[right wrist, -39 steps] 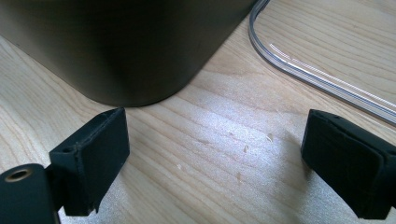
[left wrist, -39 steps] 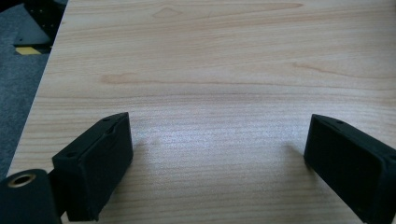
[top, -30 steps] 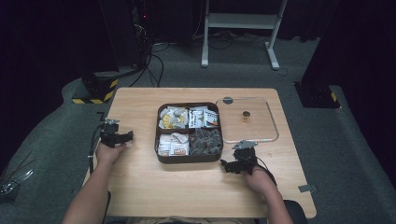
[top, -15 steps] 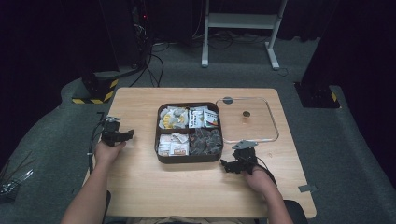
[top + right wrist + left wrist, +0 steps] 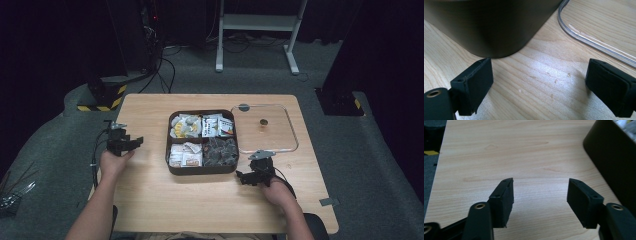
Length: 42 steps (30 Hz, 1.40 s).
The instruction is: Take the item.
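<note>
The brown snack box [image 5: 202,170] sits mid-desk [image 5: 150,200], its clear lid [image 5: 265,131] off beside it — so the snacks can be reached. The left gripper [image 5: 131,142] and right gripper [image 5: 244,176] rest nearby, jaws wide apart, holding nothing.

Pale wood-grain table [image 5: 150,200] with a smooth matt finish. Dark, smooth, faintly glossy box [image 5: 202,170] holding crinkly shiny wrappers [image 5: 220,150]. At its 3 o'clock, a clear glossy plastic lid [image 5: 285,145]. Matt black jaw pads [image 5: 502,200].
</note>
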Motion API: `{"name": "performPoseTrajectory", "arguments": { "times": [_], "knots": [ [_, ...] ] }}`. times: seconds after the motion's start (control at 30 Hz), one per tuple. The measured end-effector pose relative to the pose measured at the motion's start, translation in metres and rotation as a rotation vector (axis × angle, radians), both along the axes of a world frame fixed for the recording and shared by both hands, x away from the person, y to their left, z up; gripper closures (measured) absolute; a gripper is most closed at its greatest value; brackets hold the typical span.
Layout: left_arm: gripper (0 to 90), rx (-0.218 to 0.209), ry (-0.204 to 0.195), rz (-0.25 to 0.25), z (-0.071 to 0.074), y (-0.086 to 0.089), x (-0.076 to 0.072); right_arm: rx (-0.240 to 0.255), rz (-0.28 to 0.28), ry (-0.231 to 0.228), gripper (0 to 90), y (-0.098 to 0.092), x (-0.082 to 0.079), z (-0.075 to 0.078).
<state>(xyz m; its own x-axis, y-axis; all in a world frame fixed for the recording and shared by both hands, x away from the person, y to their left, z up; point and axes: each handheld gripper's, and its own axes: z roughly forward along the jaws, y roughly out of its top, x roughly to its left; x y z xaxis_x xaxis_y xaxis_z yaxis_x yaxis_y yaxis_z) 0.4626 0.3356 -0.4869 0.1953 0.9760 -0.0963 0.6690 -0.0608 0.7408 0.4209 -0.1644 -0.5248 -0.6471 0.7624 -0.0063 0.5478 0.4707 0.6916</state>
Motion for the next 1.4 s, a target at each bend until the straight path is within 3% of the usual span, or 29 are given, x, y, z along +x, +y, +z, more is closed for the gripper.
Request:
{"name": "performPoseTrajectory", "arguments": {
  "times": [0.13, 0.2, 0.33, 0.57, 0.7, 0.83, 1.0, 1.17, 1.2, 1.4],
  "knots": [
    [41.3, -0.002, -0.003, -0.053, 0.008, -0.005, -0.003, 0.000, 0.002, 0.001, 7.7, 0.001, 0.001, 0.000],
    [41.0, -0.015, 0.013, -0.087, 0.012, -0.007, -0.001, 0.001, 0.003, 0.002, 7.7, 0.001, 0.001, 0.000],
    [41.4, -0.048, 0.002, -0.116, 0.016, -0.013, -0.002, 0.001, 0.003, 0.001, 7.7, 0.001, 0.001, 0.000],
    [44.6, 0.014, -0.016, -0.212, 0.022, -0.031, -0.004, 0.001, 0.003, 0.001, 7.7, 0.001, 0.001, 0.000],
    [48.3, -0.015, -0.037, -0.247, 0.030, -0.041, -0.005, 0.001, 0.003, 0.001, 7.7, 0.001, 0.001, 0.000],
    [49.7, -0.045, -0.031, -0.276, 0.035, -0.047, -0.005, 0.001, 0.003, 0.001, 7.8, 0.001, 0.001, 0.000],
    [50.8, -0.023, -0.039, -0.341, 0.039, -0.062, -0.005, 0.001, 0.004, 0.000, 7.9, 0.001, 0.001, 0.000],
    [50.8, -0.041, -0.049, -0.372, 0.041, -0.072, -0.005, 0.000, 0.004, -0.003, 7.9, 0.000, 0.000, 0.000],
    [50.9, -0.044, -0.057, -0.398, 0.042, -0.077, -0.005, -0.001, 0.001, -0.001, 7.9, 0.000, 0.000, 0.000],
    [52.2, -0.024, -0.045, -0.438, 0.040, -0.089, -0.004, 0.000, 0.000, -0.003, 7.9, 0.000, -0.001, 0.000]
  ]
}}
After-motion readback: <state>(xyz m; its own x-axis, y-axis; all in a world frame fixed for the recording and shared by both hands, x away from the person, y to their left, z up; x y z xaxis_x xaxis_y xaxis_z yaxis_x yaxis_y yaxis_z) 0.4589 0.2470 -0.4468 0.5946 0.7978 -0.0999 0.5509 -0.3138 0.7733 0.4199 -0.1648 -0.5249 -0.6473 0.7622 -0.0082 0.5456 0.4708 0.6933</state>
